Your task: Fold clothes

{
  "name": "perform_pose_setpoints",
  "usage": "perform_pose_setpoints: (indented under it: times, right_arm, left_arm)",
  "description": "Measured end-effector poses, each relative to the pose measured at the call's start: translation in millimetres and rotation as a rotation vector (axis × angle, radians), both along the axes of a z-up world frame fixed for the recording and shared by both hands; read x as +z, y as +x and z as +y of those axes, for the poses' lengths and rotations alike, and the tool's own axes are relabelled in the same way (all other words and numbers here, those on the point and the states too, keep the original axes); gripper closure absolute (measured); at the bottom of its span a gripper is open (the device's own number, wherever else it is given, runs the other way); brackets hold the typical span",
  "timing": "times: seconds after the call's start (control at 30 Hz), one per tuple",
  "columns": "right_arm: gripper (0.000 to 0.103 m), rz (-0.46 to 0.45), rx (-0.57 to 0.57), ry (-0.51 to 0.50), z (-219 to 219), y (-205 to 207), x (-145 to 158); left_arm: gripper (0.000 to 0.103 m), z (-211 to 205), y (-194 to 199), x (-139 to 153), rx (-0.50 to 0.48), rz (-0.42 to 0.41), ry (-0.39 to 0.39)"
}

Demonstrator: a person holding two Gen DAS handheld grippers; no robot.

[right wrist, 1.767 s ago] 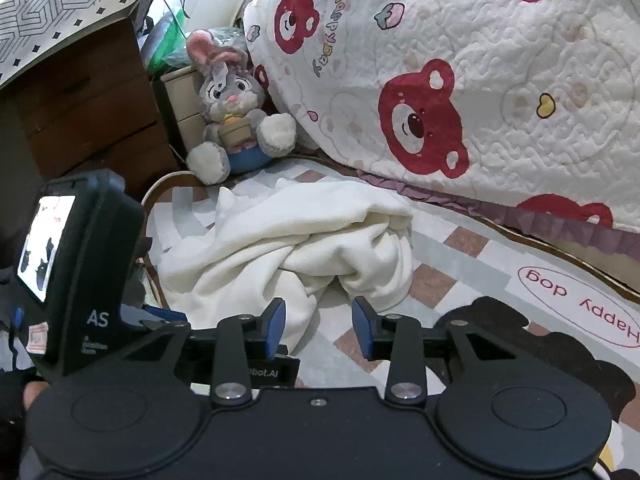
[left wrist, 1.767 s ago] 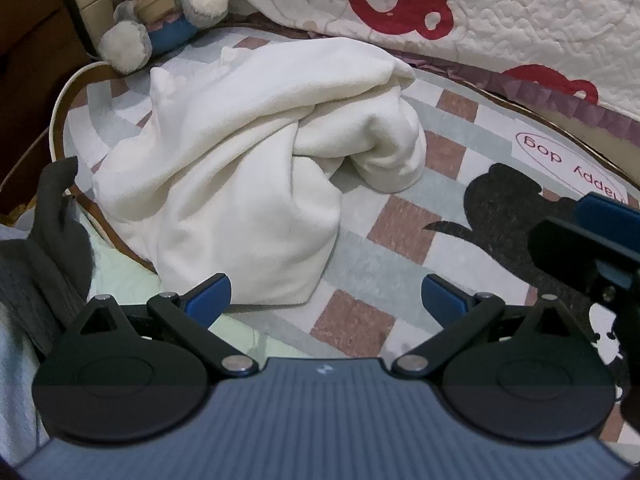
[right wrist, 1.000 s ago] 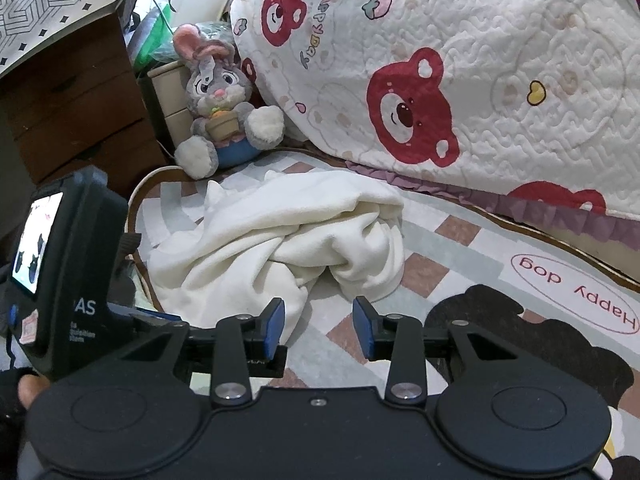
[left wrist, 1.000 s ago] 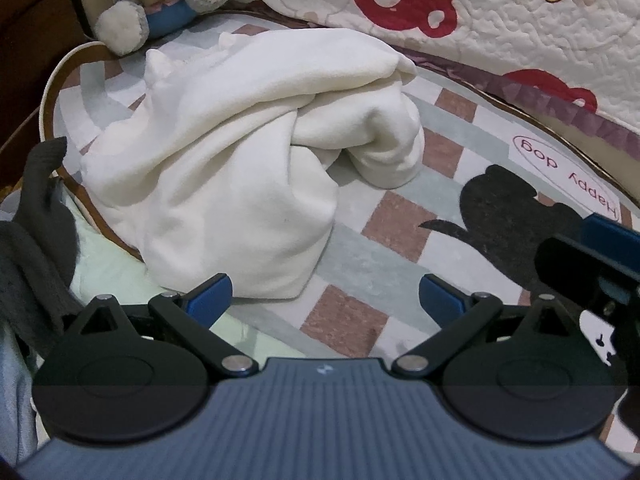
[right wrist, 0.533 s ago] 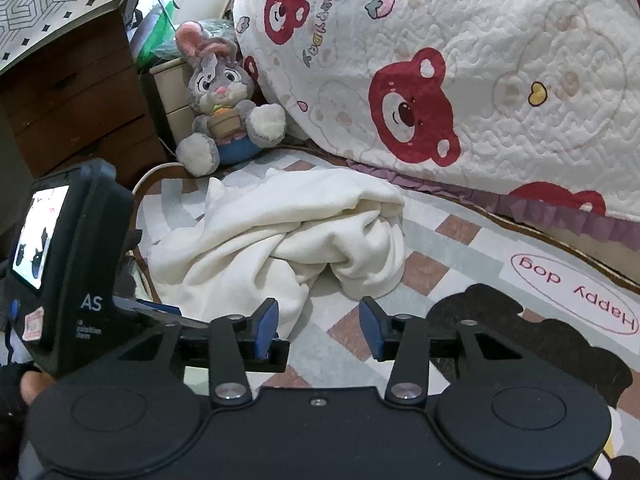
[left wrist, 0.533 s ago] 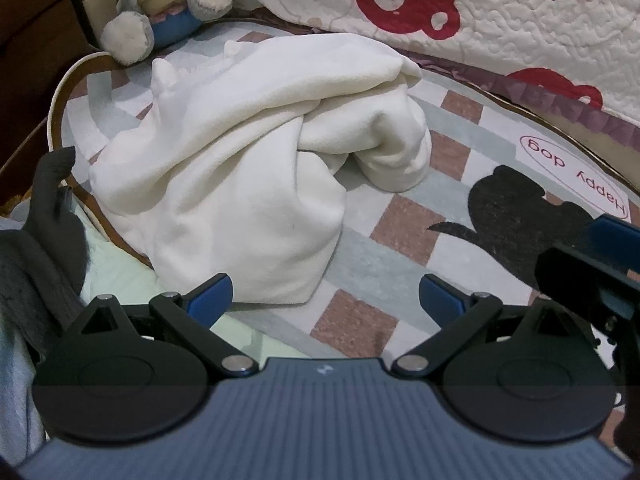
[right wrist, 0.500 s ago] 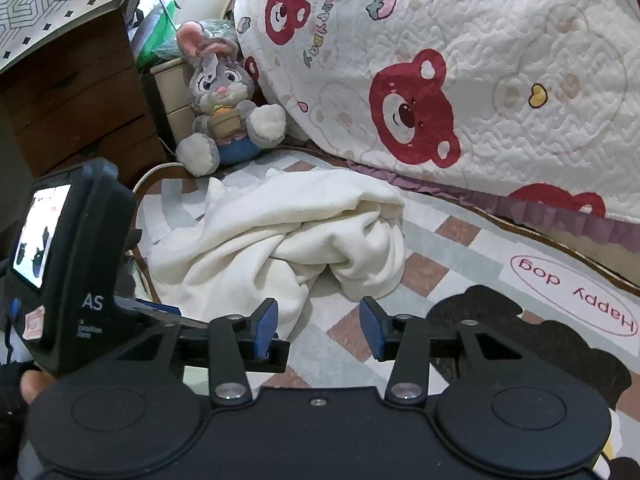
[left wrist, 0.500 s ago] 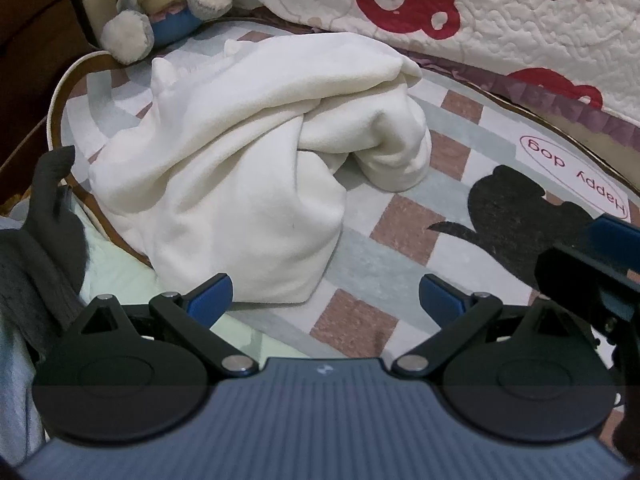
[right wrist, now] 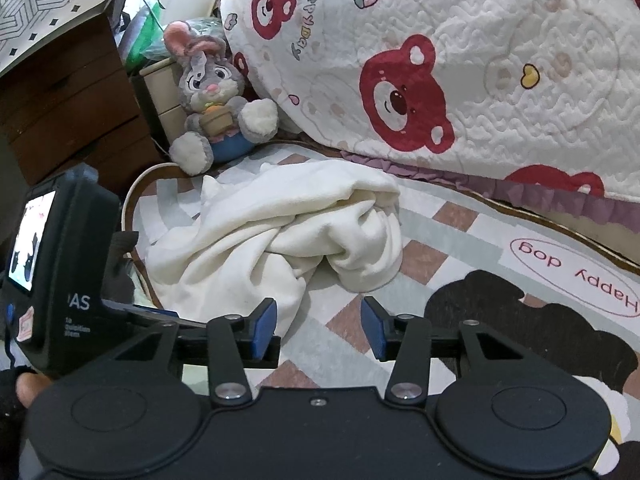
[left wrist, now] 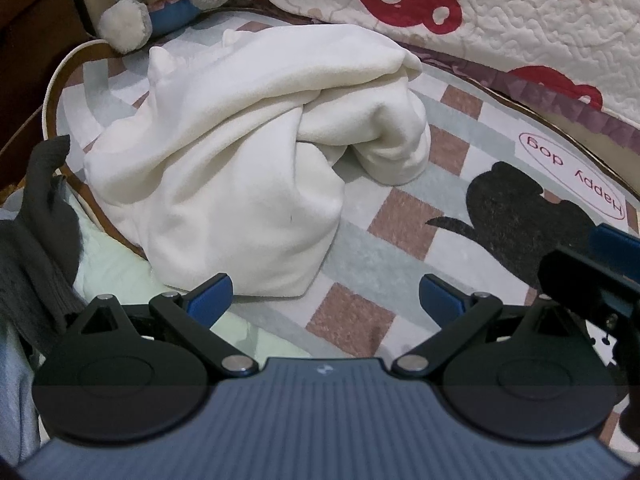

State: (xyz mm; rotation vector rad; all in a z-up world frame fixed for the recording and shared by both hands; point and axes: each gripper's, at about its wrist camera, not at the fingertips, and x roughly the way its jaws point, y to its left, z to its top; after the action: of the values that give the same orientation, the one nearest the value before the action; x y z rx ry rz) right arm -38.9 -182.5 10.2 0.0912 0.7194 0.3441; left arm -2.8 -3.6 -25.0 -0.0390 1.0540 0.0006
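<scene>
- One cream garment (left wrist: 248,152) lay crumpled on the rug (left wrist: 400,216), beside one plush rabbit (right wrist: 212,108).
- Two tongs: left tongs (left wrist: 326,294) spread wide, empty; right tongs (right wrist: 318,326) empty, wider than a second before.

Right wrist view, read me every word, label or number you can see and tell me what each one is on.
"Happy dog", upside down in a red oval on the checked rug.
"HAPPYDAY", in coloured letters running down the bear quilt.
"AS", white letters on the black casing of the left gripper; two smaller lines beneath it are partly cut off and too blurred to read.
A small sticker low on that casing is unreadable.
</scene>
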Motion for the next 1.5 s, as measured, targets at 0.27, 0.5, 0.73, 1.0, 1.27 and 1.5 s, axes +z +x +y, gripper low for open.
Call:
perform_pose_setpoints:
  times: [0.27, 0.5, 0.73, 1.0, 1.27, 1.5]
  right_arm:
    - [0.051, 0.013, -0.007, 0.002, 0.0, 1.6, 0.5]
    - [0.047, -0.027, -0.010, -0.017, -2.3, 1.9, -11.6]
    - [0.044, -0.133, 0.063, -0.111, -5.1, 6.3, -25.2]
    - [0.021, 0.001, 0.117, 0.058, -11.4, 60.6, -50.5]
    - [0.021, 0.362, 0.005, 0.501, -22.1, 146.9, -68.0]
    - [0.021, 0.374, 0.038, 0.484, -18.9, 185.3, -35.8]
  left_arm:
    - [0.002, 0.2, 0.6, -1.6, -0.002, 0.004, 0.000]
    - [0.002, 2.0, 1.5, -8.6, 0.023, 0.001, -0.006]
    - [0.002, 15.3, 4.9, -21.7, 0.057, -0.023, -0.042]
    - [0.033, 52.5, 27.1, -45.6, 0.226, -0.037, 0.043]
    - [0.047, 82.3, 61.7, -21.5, 0.305, -0.041, 0.012]
    - [0.045, 143.1, 67.0, -27.4, 0.467, -0.128, -0.088]
